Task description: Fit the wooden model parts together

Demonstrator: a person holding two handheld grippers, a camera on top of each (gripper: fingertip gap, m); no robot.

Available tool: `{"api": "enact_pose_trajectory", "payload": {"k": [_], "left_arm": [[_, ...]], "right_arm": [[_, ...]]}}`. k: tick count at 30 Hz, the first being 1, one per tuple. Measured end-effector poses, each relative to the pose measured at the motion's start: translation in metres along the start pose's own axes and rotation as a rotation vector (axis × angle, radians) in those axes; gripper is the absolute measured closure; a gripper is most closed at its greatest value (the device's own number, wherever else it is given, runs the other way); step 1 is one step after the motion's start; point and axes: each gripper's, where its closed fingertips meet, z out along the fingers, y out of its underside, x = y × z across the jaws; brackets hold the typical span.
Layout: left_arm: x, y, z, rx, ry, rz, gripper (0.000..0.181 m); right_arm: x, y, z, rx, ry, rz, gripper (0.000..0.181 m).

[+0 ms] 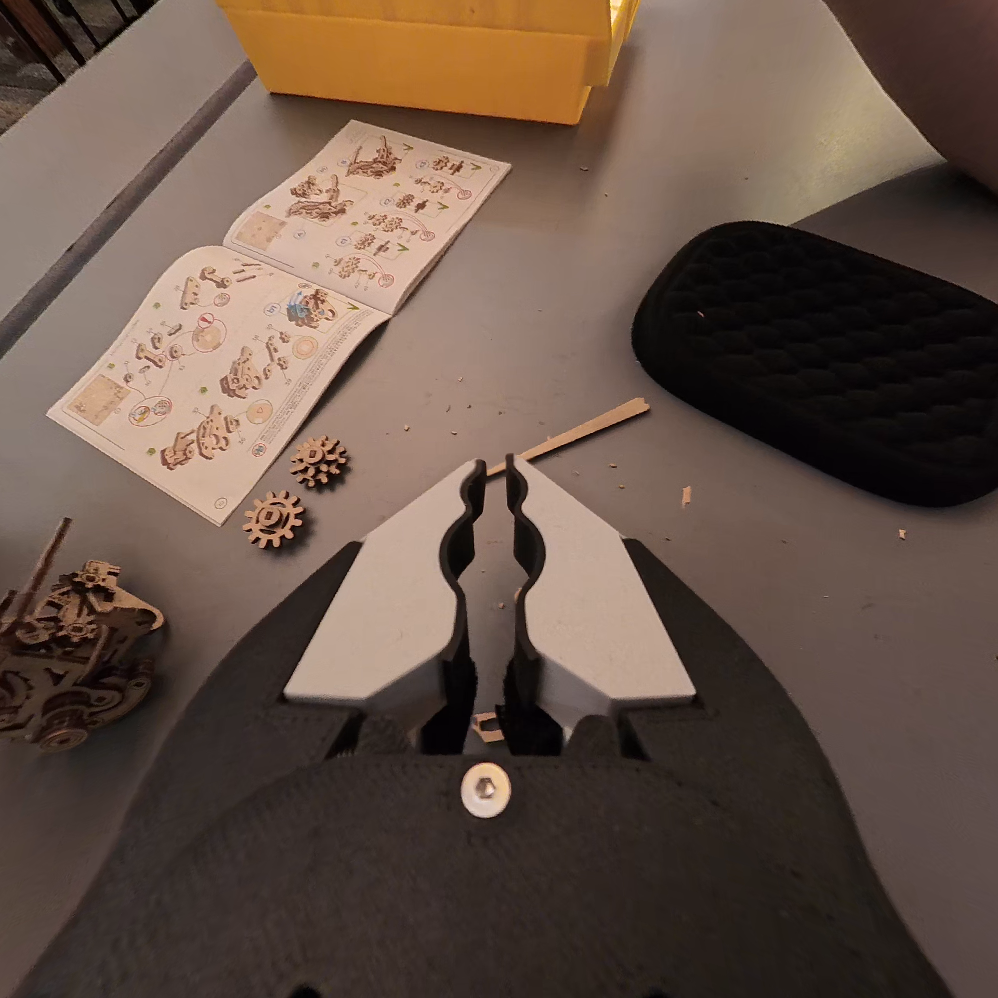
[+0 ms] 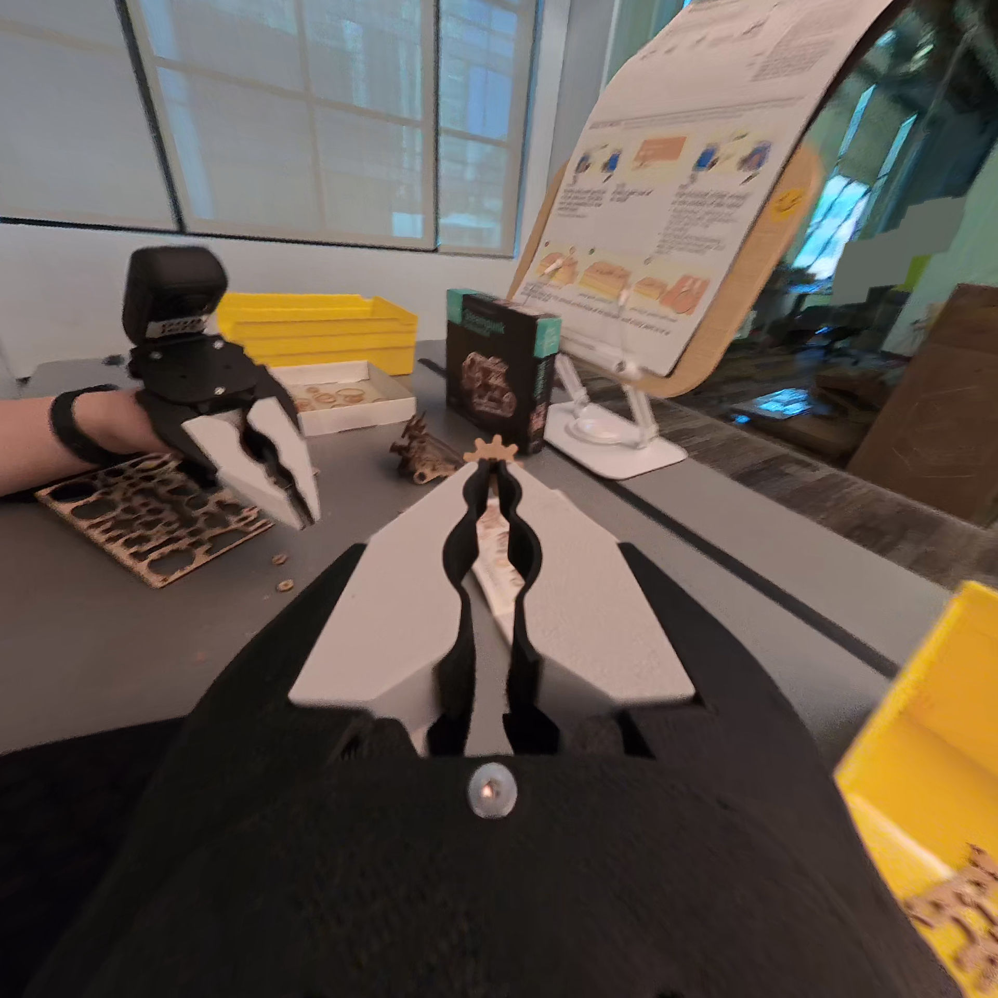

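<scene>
My right gripper (image 2: 489,470) is shut on a small wooden gear (image 2: 491,450) and holds it upright above the grey table. Beyond it stands the partly built dark wooden model (image 2: 424,456), which also shows at the left edge of the left wrist view (image 1: 70,653). My left gripper (image 1: 495,465) hovers over the table with its jaws a narrow gap apart and nothing between them; it also shows in the right wrist view (image 2: 302,518). Two loose gears (image 1: 318,460) (image 1: 272,519) lie left of its tips. A thin wooden stick (image 1: 588,429) lies just beyond them.
An open instruction booklet (image 1: 259,324), a yellow bin (image 1: 426,54) and a black pad (image 1: 826,362) lie ahead. A punched-out wooden sheet (image 2: 151,518), a white parts tray (image 2: 345,397), the kit box (image 2: 499,372), a sheet on a stand (image 2: 675,216) and another yellow bin (image 2: 929,729) surround the work area. The tips of one gripper are about 20 cm away from the tips of the other. To the thin wooden stick (image 1: 588,429): left tips about 7 cm, right tips about 20 cm.
</scene>
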Motion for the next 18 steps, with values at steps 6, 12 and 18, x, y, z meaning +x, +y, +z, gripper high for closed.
{"api": "enact_pose_trajectory", "payload": {"k": [6,12,18], "left_arm": [[-0.043,-0.026,-0.039,0.187,-0.127,-0.064,0.176],[-0.058,-0.038,-0.063,0.351,-0.071,-0.197,0.174],[-0.062,-0.034,-0.063,0.345,-0.092,-0.195,0.176]], "right_arm": [[-0.069,0.048,0.035,-0.219,-0.312,0.035,0.180],[-0.156,0.107,0.074,-0.559,-0.668,0.032,0.179],[-0.169,0.141,0.090,-0.793,-0.786,-0.034,0.179]]}}
